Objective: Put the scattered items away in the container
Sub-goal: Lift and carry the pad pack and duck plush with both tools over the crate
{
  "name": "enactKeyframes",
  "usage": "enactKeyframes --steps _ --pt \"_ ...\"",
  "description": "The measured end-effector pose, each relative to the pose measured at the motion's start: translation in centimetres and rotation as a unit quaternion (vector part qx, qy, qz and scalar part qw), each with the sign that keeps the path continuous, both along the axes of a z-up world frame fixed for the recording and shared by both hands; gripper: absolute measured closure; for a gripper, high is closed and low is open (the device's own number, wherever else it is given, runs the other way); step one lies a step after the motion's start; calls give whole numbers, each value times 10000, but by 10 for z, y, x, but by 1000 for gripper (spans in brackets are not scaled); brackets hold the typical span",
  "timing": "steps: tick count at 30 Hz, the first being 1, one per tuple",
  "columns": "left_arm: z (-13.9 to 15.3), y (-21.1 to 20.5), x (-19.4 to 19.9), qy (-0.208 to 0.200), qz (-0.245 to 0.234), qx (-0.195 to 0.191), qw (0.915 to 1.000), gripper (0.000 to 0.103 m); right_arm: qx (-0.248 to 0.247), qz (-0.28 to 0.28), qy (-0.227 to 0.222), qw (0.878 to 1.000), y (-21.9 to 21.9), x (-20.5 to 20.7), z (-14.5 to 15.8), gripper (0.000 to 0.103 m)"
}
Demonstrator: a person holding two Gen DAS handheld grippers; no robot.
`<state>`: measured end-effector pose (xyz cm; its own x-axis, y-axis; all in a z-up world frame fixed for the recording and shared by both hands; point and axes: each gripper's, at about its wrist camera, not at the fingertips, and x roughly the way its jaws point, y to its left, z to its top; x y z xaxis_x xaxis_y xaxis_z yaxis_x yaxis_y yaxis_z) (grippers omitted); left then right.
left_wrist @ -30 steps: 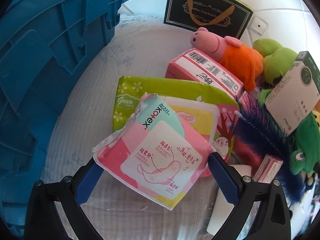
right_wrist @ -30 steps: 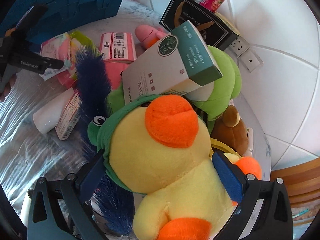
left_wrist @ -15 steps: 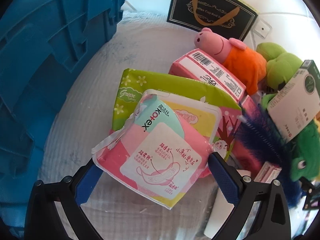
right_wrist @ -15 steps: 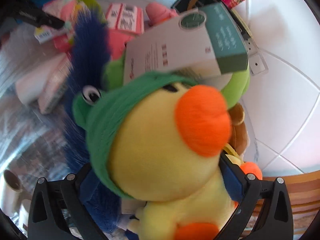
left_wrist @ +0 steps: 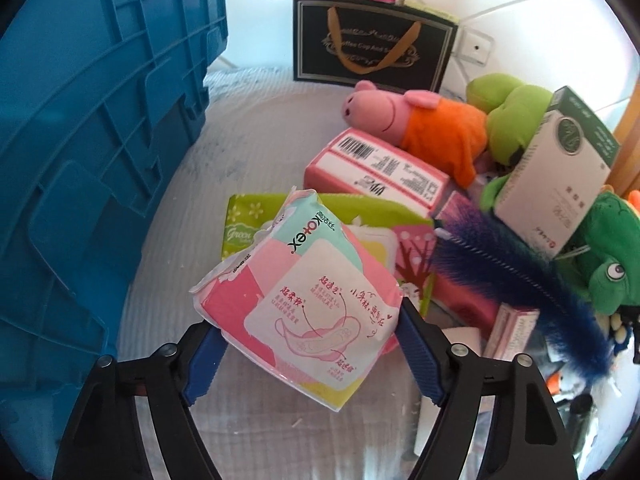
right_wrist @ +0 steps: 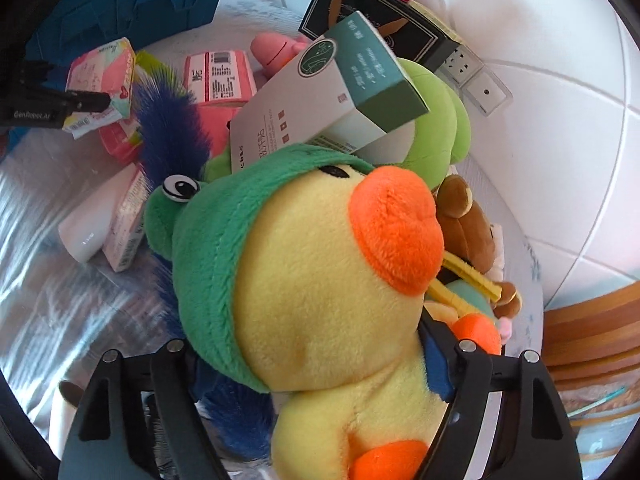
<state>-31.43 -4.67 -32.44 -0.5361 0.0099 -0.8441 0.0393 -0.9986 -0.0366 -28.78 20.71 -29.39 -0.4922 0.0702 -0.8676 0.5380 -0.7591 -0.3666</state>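
My left gripper (left_wrist: 308, 354) is shut on a pink Kotex pad pack (left_wrist: 304, 304) and holds it lifted above the grey cloth, right of the blue crate (left_wrist: 92, 128). The pack also shows in the right wrist view (right_wrist: 104, 76), pinched by the left gripper's fingers (right_wrist: 86, 100). My right gripper (right_wrist: 316, 376) is shut on a yellow duck plush with a green frog hood (right_wrist: 320, 280), lifted off the pile. Its left pad is hidden behind the plush.
A green tissue pack (left_wrist: 248, 224), pink box (left_wrist: 376, 168), pig plush (left_wrist: 412, 120), blue feather brush (left_wrist: 520, 280), white and green box (right_wrist: 320, 96), green frog plush (right_wrist: 436, 128), brown bear plush (right_wrist: 464, 216) and black gift bag (left_wrist: 372, 44) crowd the right side.
The left gripper has lifted the pad pack up and back from the green pack. The right gripper has raised and tilted the duck plush.
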Motion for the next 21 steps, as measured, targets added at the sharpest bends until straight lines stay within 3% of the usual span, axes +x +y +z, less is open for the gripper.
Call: enactKeyframes --steps 12,21 --pt "37 9 17 240 -169 -25 9996 27 -663 -447 99 9967 2 26 32 24" --pt "81 18 41 555 -489 -226 9970 27 -964 -719 473 9916 9 50 75 24"
